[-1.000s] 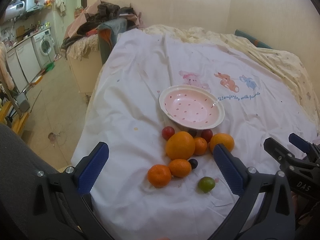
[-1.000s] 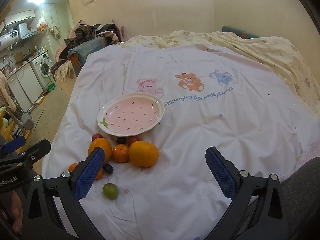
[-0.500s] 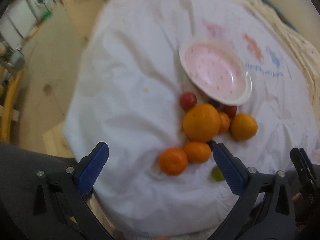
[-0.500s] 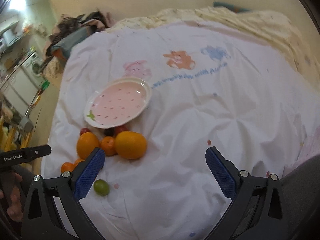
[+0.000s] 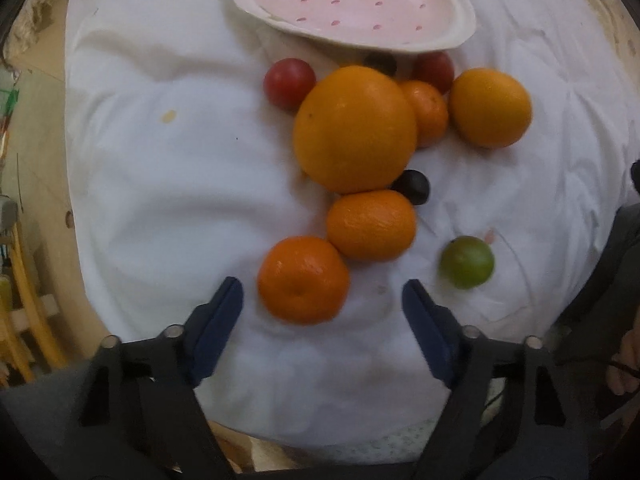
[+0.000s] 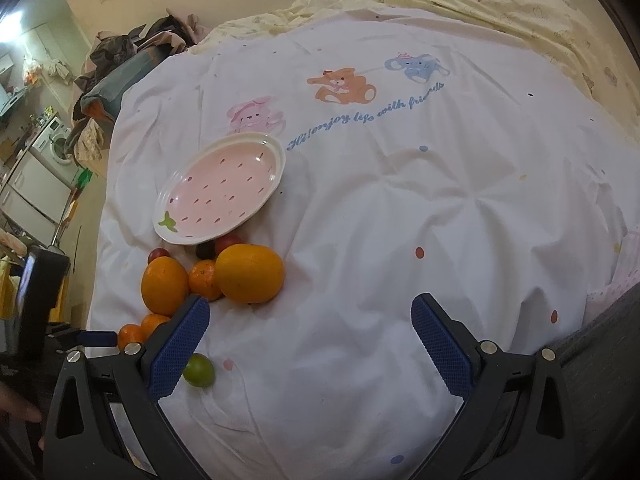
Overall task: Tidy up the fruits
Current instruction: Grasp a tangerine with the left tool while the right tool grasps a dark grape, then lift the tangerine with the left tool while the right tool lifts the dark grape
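White bedsheet (image 6: 400, 240), fruits beside plate (image 6: 276, 164)

A bed (image 6: 400, 220) carries a plate (image 6: 276, 148) with a cluster of fruit on the sheet just in front of it. In the left wrist view, the large orange (image 5: 354, 128) sits at the middle of the cluster. A tomato (image 5: 289, 83) lies to its left, nearer the plate; a small mandarin (image 5: 428, 114) touches its right side, with a second orange (image 5: 491, 107) further right. Behind these, against the plate's rim, lie another tomato (image 5: 434, 69) and a dark grape (image 5: 382, 62). Nearer the camera sit two mandarins — one (image 5: 371, 225) just below the large orange, the other (image 5: 303, 280) to its lower left, touching it. A second grape (image 5: 414, 187) rests beside the upper one, and a lime (image 5: 466, 262) lies apart to the right.
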Tool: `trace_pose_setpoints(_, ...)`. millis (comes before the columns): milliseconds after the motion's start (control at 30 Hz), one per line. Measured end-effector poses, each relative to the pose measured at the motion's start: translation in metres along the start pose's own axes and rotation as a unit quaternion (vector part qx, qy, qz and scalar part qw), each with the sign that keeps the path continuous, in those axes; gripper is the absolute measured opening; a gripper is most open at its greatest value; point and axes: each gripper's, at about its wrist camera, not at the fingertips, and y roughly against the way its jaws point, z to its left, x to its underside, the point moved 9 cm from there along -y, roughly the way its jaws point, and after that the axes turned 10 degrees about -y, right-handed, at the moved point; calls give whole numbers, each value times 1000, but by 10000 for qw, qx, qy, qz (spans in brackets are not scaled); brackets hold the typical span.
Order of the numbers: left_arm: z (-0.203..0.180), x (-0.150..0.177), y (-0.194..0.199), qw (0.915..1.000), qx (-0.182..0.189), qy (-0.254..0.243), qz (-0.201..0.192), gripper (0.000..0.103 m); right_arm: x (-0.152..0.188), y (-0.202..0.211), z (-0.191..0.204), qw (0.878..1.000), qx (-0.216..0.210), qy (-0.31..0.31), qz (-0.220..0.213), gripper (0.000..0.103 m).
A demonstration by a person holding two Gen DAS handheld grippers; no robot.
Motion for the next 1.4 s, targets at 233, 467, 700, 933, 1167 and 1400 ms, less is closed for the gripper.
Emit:
trace_pose_setpoints(233, 6, -7, 2, 10000, -4, 9, -24, 38, 1, -3, -1, 9999, -48, -36, 93, 103)
trace_pose_setpoints(467, 29, -9, 47, 9955, -44, 590, -737, 38, 12, -18, 18, 9901, -824, -313, 1089, 89)
trace_pose_setpoints(700, 61, -22, 75, 9798, 74, 1256, -1556, 38, 44, -67, 69, 9583, -1469, -679, 2354, 50)
trace_pose_setpoints(933, 73, -20, 74, 9714, 365, 1620, -1697, 38, 51, -99, 88, 9586, -1130, -631, 2538, 31)
trace_pose_setpoints(1167, 60, -26, 66, 9688, 609, 1743, -1653, 38, 54, -112, 96, 9591, -928, -448, 2635, 31)
trace_pose_setpoints(1400, 55, -30, 68, 9682, 674, 1729, -1677, 38, 57, -116, 84, 9586, -840, -442, 2684, 30)
